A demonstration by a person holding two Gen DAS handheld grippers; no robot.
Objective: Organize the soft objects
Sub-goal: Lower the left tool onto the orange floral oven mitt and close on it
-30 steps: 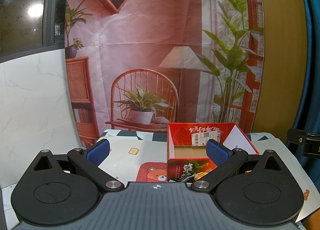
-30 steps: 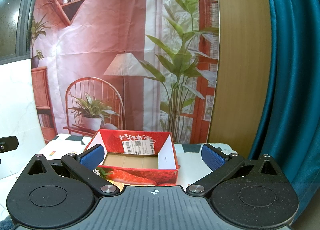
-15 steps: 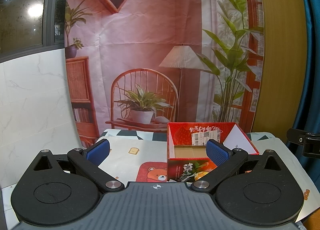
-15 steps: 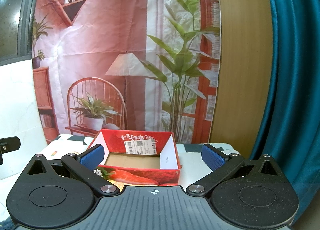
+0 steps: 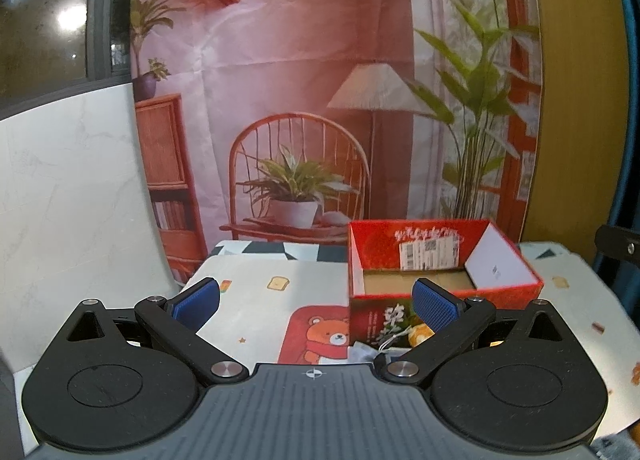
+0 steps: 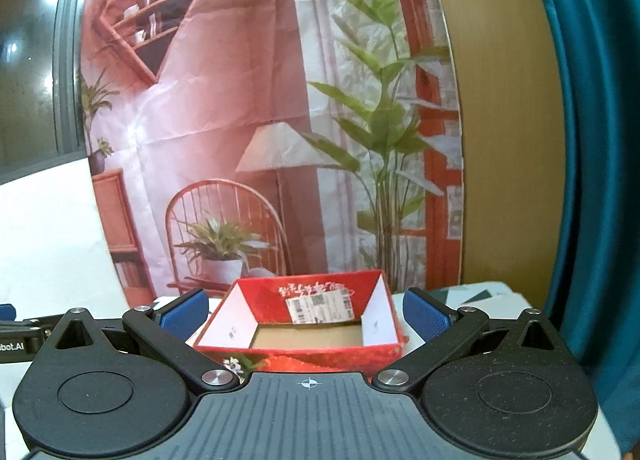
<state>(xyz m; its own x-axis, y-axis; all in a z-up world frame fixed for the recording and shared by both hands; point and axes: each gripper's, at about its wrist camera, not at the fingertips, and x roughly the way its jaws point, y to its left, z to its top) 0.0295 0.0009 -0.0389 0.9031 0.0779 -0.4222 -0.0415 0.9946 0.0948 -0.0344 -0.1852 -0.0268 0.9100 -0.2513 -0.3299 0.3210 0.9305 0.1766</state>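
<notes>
Box is sitting on the cloth, right of center in my left view, dead ahead in my right view. It is open-topped and looking empty: bare cardboard floor, label on the far wall.

Soft items: I'm only seeing one sliver, a pale pouch with a white string, lying against the box's near wall and mostly hidden behind my left gripper body. Can't tell what else is down there.

Both grippers are hanging wide open and holding nothing. Right gripper is straddling the box in view, one pad on each side.

Handling guess: pouch is looking light and limp, so it'll be sagging and folding when pinched. I'm judging a bunched middle as the best hold, not the string, which would likely be slipping or swinging it.

Box looks like thin card, so it's probably sliding if nudged.

Room: open cloth to the left of the box is giving a free lane. Right side is tighter, with the table edge and curtain near. Backdrop is standing just behind the far edge, so I'm favoring dropping in from above.
</notes>
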